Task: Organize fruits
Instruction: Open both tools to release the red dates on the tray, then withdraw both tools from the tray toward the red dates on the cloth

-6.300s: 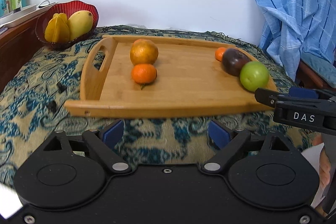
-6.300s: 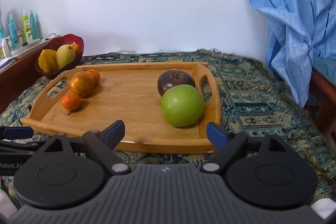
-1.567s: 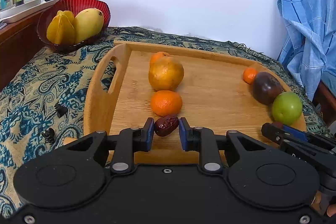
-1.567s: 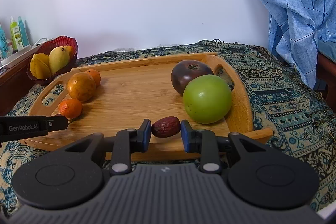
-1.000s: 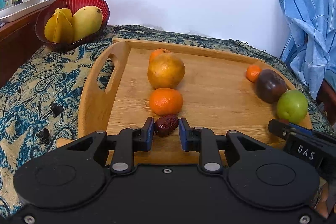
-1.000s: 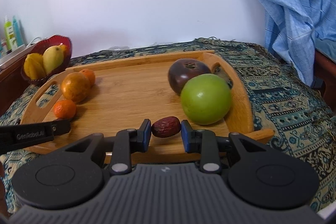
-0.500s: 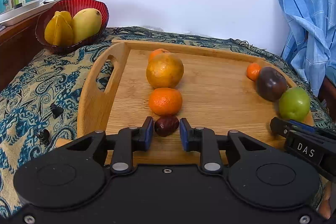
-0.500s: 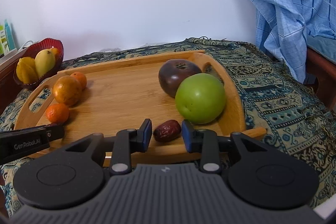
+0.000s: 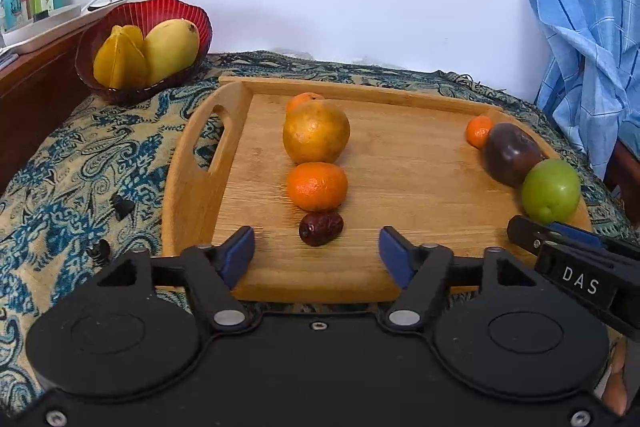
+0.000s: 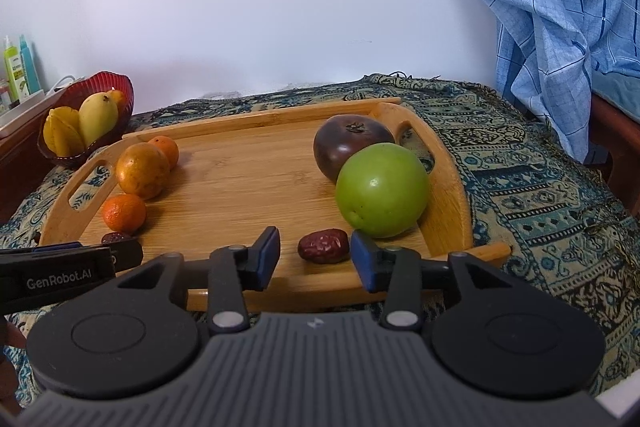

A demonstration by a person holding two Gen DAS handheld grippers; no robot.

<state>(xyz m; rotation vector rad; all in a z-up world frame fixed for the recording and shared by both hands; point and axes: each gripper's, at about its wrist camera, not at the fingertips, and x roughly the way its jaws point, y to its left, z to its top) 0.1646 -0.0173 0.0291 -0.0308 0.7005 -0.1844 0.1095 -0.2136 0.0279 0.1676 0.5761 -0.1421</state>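
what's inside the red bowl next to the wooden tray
The red bowl holds a yellow starfruit and a mango. Behind them an orange fruit peeks out; the bowl's bottom is hidden.

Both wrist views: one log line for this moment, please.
left gripper open | right gripper open | one date each, on wooden tray

green apple (image 10: pixel 382 189), dark-red date (image 10: pixel 324 245), red bowl (image 9: pixel 160 14) (ribbed), blue-and-cream paisley cloth (image 9: pixel 80 163), blue checked fabric (image 10: pixel 560 7)
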